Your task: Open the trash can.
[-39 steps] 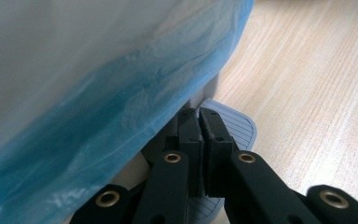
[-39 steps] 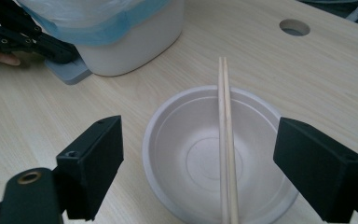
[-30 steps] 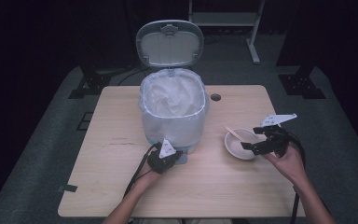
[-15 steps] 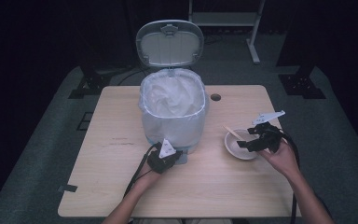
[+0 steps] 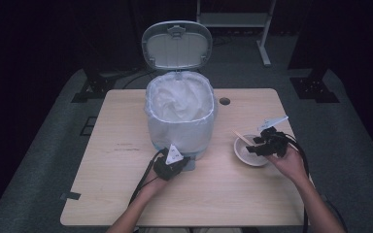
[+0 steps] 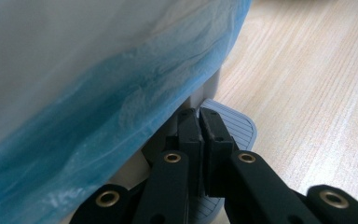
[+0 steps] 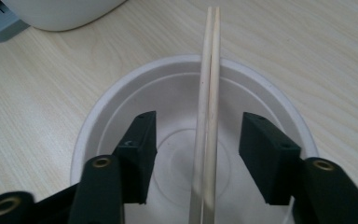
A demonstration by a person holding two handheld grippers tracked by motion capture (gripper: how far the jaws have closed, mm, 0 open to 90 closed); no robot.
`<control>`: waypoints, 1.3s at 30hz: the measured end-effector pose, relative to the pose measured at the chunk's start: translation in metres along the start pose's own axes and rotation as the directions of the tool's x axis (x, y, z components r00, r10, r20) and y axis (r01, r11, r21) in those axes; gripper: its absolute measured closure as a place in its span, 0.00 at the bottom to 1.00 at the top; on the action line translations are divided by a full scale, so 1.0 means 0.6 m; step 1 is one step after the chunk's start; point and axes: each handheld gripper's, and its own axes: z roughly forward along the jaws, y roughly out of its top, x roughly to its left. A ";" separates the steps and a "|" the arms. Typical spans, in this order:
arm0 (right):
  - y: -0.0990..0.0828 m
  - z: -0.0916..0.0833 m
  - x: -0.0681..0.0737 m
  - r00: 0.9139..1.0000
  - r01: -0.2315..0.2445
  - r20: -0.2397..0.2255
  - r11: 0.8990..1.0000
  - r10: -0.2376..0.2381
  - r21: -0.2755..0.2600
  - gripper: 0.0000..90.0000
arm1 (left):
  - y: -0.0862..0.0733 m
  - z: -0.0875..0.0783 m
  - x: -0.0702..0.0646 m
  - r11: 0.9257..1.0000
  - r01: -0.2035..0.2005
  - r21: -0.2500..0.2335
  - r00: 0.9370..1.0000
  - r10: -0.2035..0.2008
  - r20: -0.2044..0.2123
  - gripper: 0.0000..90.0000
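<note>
Right gripper [image 7: 200, 158], jaws just closing but not yet touching, is straddling chopsticks [image 7: 209, 116] over bowl [image 7: 121, 112]; keep centred. Left gripper [image 6: 200, 126], jaws closed, is pressing pedal [image 6: 237, 123].

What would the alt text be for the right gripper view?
The right claw hangs open over a white bowl, its jaws having just been closing around a pair of wooden chopsticks lying across the bowl, not yet touching them. Pale wooden table beneath.

left tongs [image 5: 180, 162]: jaws pressed together | right tongs [image 7: 196, 149]: jaws apart, just been closing
</note>
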 end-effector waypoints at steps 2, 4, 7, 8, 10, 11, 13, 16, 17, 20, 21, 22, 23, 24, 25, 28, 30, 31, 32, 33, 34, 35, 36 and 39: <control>0.000 0.002 -0.001 1.000 -0.003 0.001 1.000 0.003 0.004 0.55 | 0.000 0.000 0.000 1.000 0.001 -0.001 1.000 -0.001 0.000 0.98; -0.001 0.005 -0.002 1.000 -0.001 -0.002 1.000 0.001 0.012 0.59 | 0.000 0.000 0.000 1.000 0.001 0.000 1.000 -0.001 0.000 0.98; -0.001 0.008 -0.003 1.000 -0.006 0.000 1.000 0.006 0.027 0.66 | 0.000 0.000 0.000 1.000 0.002 -0.001 1.000 -0.002 0.000 0.98; -0.001 0.009 -0.003 1.000 -0.005 0.002 1.000 0.005 0.031 0.67 | 0.000 0.000 0.000 1.000 0.002 -0.001 1.000 -0.002 0.000 0.98; -0.002 0.011 -0.004 1.000 0.000 0.001 0.999 0.000 0.037 0.71 | 0.000 0.000 0.000 1.000 0.001 -0.002 1.000 -0.001 0.000 0.98; -0.002 0.012 -0.005 1.000 0.004 0.002 0.999 -0.004 0.043 0.72 | 0.000 0.000 0.000 1.000 0.001 -0.001 1.000 -0.001 0.001 0.98; -0.003 0.014 -0.005 1.000 0.000 -0.001 0.999 0.000 0.052 0.74 | 0.000 0.000 0.000 1.000 0.002 -0.002 1.000 -0.002 0.000 0.98; -0.004 0.015 -0.006 1.000 0.003 -0.001 0.998 -0.003 0.057 0.79 | 0.000 0.000 0.000 1.000 0.002 -0.002 1.000 -0.002 0.000 0.98; -0.004 0.015 -0.006 1.000 0.002 -0.004 0.998 -0.001 0.059 0.80 | 0.000 0.000 0.000 1.000 0.002 -0.002 1.000 -0.002 0.000 0.98; -0.004 0.015 -0.007 1.000 0.004 -0.007 0.998 -0.004 0.061 0.83 | -0.001 0.000 0.000 1.000 0.003 -0.003 1.000 -0.003 0.000 0.98; -0.005 0.015 -0.007 1.000 0.006 -0.010 0.998 -0.006 0.063 0.85 | -0.001 0.000 0.000 1.000 0.003 -0.003 1.000 -0.003 -0.001 0.98; -0.005 0.016 -0.008 1.000 0.010 -0.013 0.998 -0.009 0.064 0.87 | -0.001 0.000 0.000 1.000 0.003 -0.004 1.000 -0.003 -0.001 0.98; -0.005 0.016 -0.008 1.000 0.010 -0.017 0.998 -0.009 0.066 0.87 | -0.001 0.000 0.000 1.000 0.003 -0.003 1.000 -0.003 -0.001 0.98; -0.005 0.016 -0.008 1.000 0.010 -0.017 0.998 -0.009 0.066 0.87 | -0.001 0.000 0.000 1.000 0.003 -0.003 1.000 -0.003 -0.001 0.98; -0.006 0.016 -0.008 1.000 0.012 -0.017 0.998 -0.011 0.067 0.87 | -0.001 0.000 0.000 1.000 0.003 -0.004 1.000 -0.003 -0.001 0.98; -0.006 0.015 -0.009 1.000 0.014 -0.025 0.998 -0.012 0.067 0.87 | -0.001 0.000 -0.001 1.000 0.009 -0.004 1.000 -0.009 0.000 0.98; -0.006 0.014 -0.008 0.999 0.013 -0.032 0.998 -0.011 0.068 0.87 | -0.001 0.000 -0.001 1.000 0.008 -0.004 1.000 -0.008 0.001 0.98; -0.006 0.014 -0.008 0.999 0.013 -0.032 0.998 -0.011 0.068 0.87 | -0.001 0.000 -0.001 1.000 0.009 -0.005 1.000 -0.009 0.001 0.98; -0.006 0.013 -0.008 0.999 0.010 -0.034 0.998 -0.007 0.070 0.87 | -0.001 0.000 -0.001 1.000 0.009 -0.002 1.000 -0.009 0.001 0.98; -0.007 0.010 -0.007 0.999 0.013 -0.034 0.998 -0.011 0.064 0.87 | -0.001 0.000 -0.001 1.000 0.011 -0.006 1.000 -0.011 0.001 0.98; -0.007 0.010 -0.007 0.999 0.013 -0.034 0.998 -0.011 0.064 0.87 | -0.001 0.000 -0.001 1.000 0.011 -0.006 1.000 -0.011 0.001 0.98; -0.006 0.006 -0.006 0.999 0.009 -0.039 0.998 -0.006 0.059 0.87 | -0.002 0.000 -0.001 1.000 0.012 -0.007 1.000 -0.012 0.001 0.98; -0.006 0.006 -0.006 0.999 0.009 -0.039 0.998 -0.006 0.059 0.87 | -0.002 0.000 -0.001 1.000 0.012 -0.007 1.000 -0.012 0.001 0.98; -0.005 0.000 -0.006 0.999 0.016 -0.040 0.998 -0.014 0.062 0.87 | -0.002 0.000 -0.001 1.000 0.012 -0.005 1.000 -0.012 0.002 0.98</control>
